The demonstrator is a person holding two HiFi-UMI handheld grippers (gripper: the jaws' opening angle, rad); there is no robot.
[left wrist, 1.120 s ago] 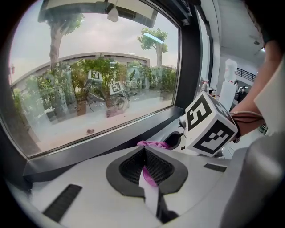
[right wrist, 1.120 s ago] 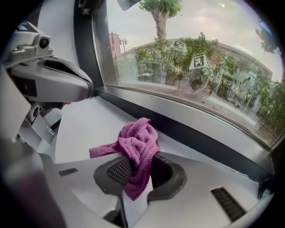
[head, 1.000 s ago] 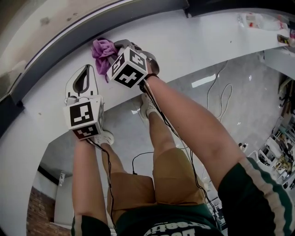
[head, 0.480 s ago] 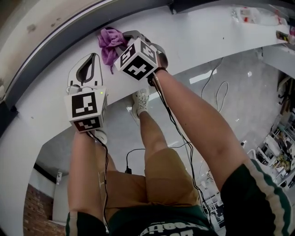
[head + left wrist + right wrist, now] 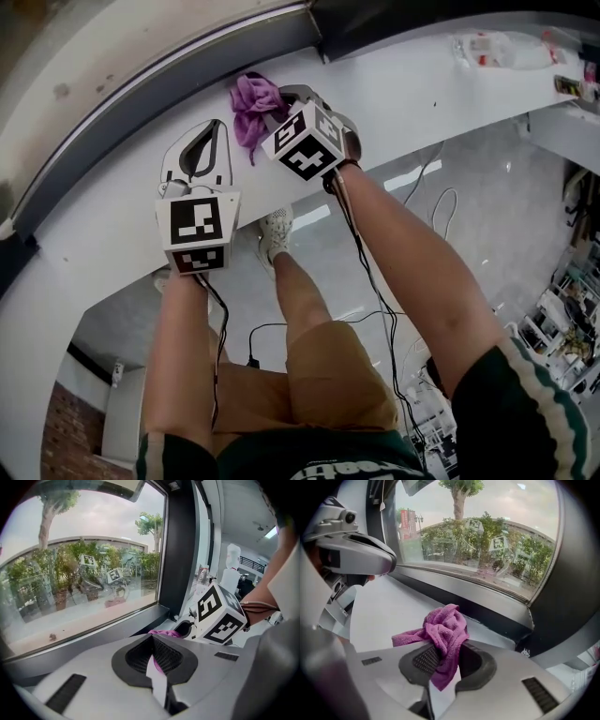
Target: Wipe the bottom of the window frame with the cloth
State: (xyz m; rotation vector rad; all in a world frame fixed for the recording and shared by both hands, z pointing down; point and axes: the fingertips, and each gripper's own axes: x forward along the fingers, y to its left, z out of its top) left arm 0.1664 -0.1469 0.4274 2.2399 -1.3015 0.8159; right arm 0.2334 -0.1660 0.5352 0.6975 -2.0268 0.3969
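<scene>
My right gripper is shut on a crumpled purple cloth, which rests on the white sill just below the dark bottom rail of the window frame. In the right gripper view the cloth bulges up between the jaws of the right gripper, close to the rail. To its left my left gripper lies on the sill, shut and holding nothing. The left gripper view shows the left gripper and, beyond it, the cloth and the right gripper's marker cube.
A dark vertical window post stands just right of the cloth, where the rail ends. Clear plastic items lie on the sill far to the right. Below the sill's edge are the person's legs, a shoe and floor cables.
Both grippers have slid to the right along the sill. The cloth went with the right gripper and is now much nearer the dark window post.
</scene>
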